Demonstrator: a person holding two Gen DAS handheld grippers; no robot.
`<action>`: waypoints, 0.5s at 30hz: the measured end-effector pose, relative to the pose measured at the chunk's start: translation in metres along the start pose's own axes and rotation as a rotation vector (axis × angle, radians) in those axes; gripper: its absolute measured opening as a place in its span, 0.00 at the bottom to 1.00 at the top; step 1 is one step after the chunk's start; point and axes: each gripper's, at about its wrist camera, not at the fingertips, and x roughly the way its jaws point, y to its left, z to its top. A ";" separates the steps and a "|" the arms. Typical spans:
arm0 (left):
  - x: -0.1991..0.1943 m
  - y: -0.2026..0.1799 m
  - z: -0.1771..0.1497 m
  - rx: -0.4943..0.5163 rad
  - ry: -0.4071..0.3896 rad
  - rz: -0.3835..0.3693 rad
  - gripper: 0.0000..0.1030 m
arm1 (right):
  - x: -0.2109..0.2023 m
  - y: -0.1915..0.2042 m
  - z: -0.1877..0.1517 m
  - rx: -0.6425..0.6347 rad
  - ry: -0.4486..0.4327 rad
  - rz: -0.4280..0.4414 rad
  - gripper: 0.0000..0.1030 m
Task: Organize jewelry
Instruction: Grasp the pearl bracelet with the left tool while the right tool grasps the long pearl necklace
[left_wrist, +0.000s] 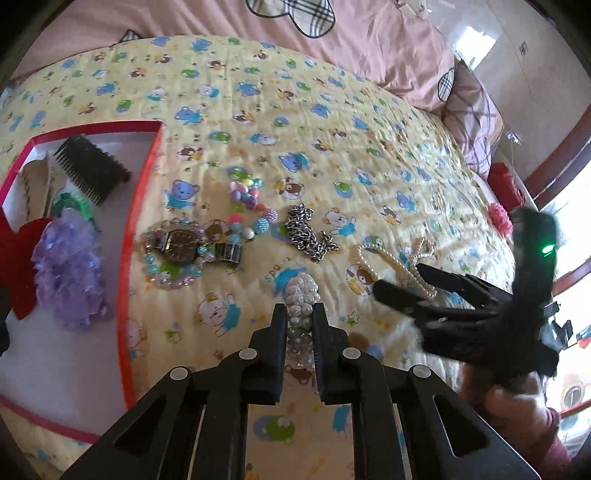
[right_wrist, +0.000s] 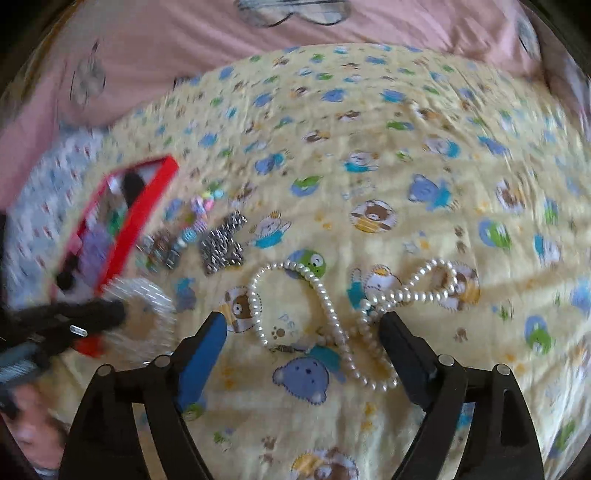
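My left gripper (left_wrist: 300, 314) is clamped on the pearl bracelet (left_wrist: 301, 295), held above the quilt (left_wrist: 332, 110) for the red box (left_wrist: 142, 177), while my right gripper (right_wrist: 303, 328) spreads wide around the pearl necklace (right_wrist: 332, 314) lying there.

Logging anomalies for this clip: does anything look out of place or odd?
The wristwatch lies tangled on top of a beaded bracelet instead of apart. Otherwise nothing stands out.
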 end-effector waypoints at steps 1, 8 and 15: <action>-0.002 0.001 -0.001 -0.003 -0.003 0.000 0.11 | 0.003 0.004 -0.001 -0.029 -0.002 -0.035 0.82; -0.021 0.010 -0.005 -0.020 -0.029 -0.007 0.11 | -0.009 -0.018 0.000 0.054 -0.030 0.002 0.11; -0.050 0.023 -0.010 -0.042 -0.082 -0.002 0.11 | -0.037 -0.014 0.005 0.123 -0.087 0.168 0.11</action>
